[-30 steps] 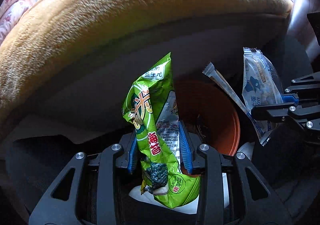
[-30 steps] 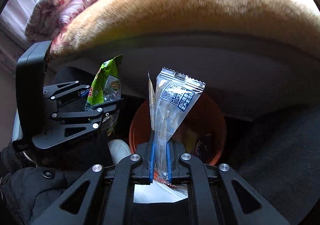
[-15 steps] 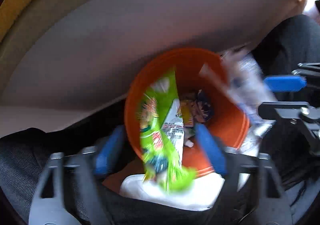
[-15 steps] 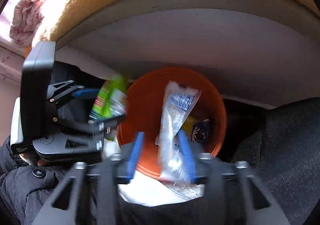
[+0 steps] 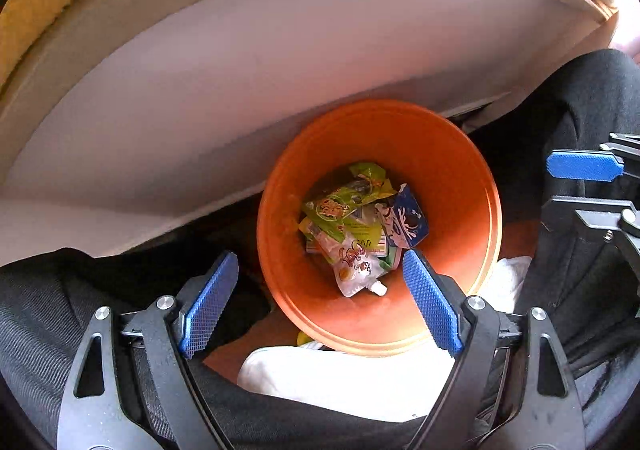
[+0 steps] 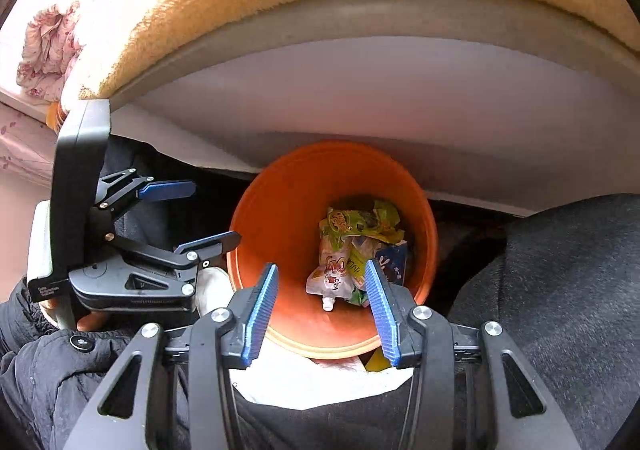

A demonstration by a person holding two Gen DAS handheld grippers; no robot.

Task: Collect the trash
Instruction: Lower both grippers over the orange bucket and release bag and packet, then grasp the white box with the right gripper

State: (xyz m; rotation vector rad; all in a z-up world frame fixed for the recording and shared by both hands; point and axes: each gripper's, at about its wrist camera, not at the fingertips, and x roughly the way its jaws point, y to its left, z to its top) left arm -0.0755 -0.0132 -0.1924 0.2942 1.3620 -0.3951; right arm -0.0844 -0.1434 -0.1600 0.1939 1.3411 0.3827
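An orange bin sits at frame centre below a pale bed edge. Snack wrappers lie at its bottom. The left gripper and right gripper hover over the rim, jaws spread wide, holding nothing. The drop looks finished; next likely means finding more trash elsewhere.

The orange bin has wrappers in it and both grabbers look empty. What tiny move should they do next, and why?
Probably lift both grippers up and away from the orange bin to look for more trash. The left gripper and right gripper hang over it with jaws wide open, holding nothing, and the wrappers lie at its bottom.
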